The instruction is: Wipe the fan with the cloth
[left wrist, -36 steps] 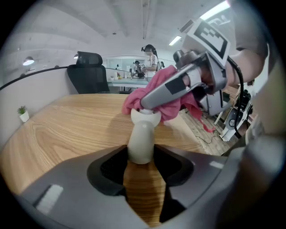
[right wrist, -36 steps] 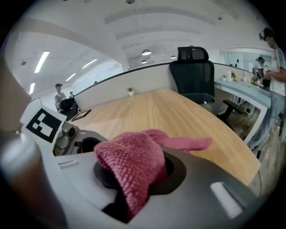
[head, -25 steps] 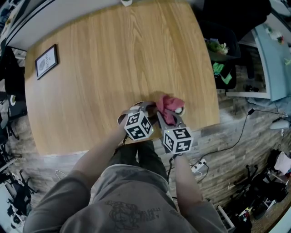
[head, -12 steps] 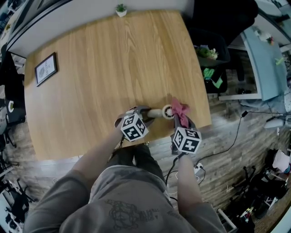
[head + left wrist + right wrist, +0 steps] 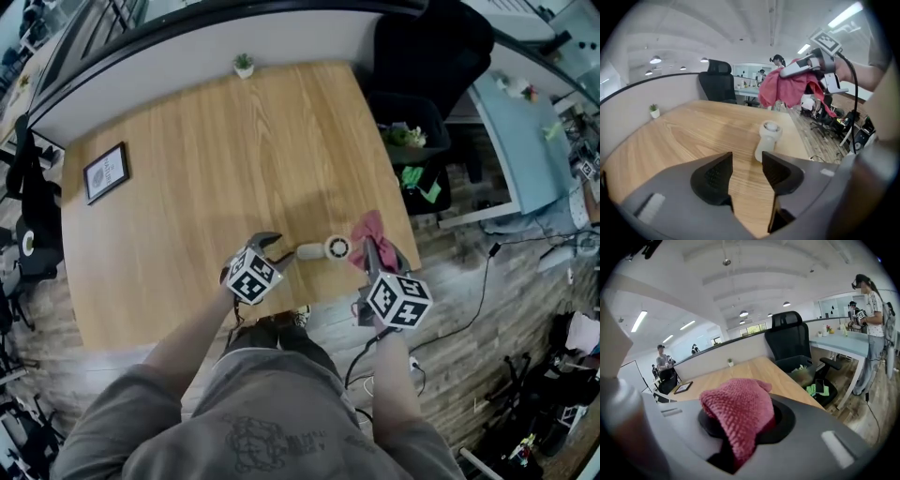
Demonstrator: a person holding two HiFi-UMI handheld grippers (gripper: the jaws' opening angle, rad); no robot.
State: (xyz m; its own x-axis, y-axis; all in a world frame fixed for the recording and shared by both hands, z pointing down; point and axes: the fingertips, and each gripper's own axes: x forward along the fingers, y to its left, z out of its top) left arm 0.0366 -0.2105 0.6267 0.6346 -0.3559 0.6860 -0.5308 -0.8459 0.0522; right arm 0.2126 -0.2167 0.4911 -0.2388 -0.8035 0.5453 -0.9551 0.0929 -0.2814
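- On the near edge of the light wooden table [image 5: 206,159], between the two grippers: a small white plastic handheld fan [image 5: 325,249] lies on its side. Its round head points toward the right gripper [image 5: 378,258] and its handle toward the left gripper [image 5: 274,251].
- Left gripper: jaws are opening with nothing between them. The fan's handle sits just beyond the tips, not touched.
- Right gripper: clamped on a pink-red knitted cloth [image 5: 367,232], most of it bunched and draped over the jaws. The cloth hangs above the table near the fan head and looks clear of it.
- Handling, as a judgement: the fan looks light, rigid and smooth, so it will likely skid or roll under a wipe.
- Best hold is across the handle, which pins it and leaves the head free; stay off the grille.
- The cloth is soft and limp, and its loose knit could snag on the grille.
- Writing: no brand or label readable on the fan or cloth. The black-framed picture [image 5: 105,172] carries print too small to read. The gripper cubes show only black-and-white square markers.
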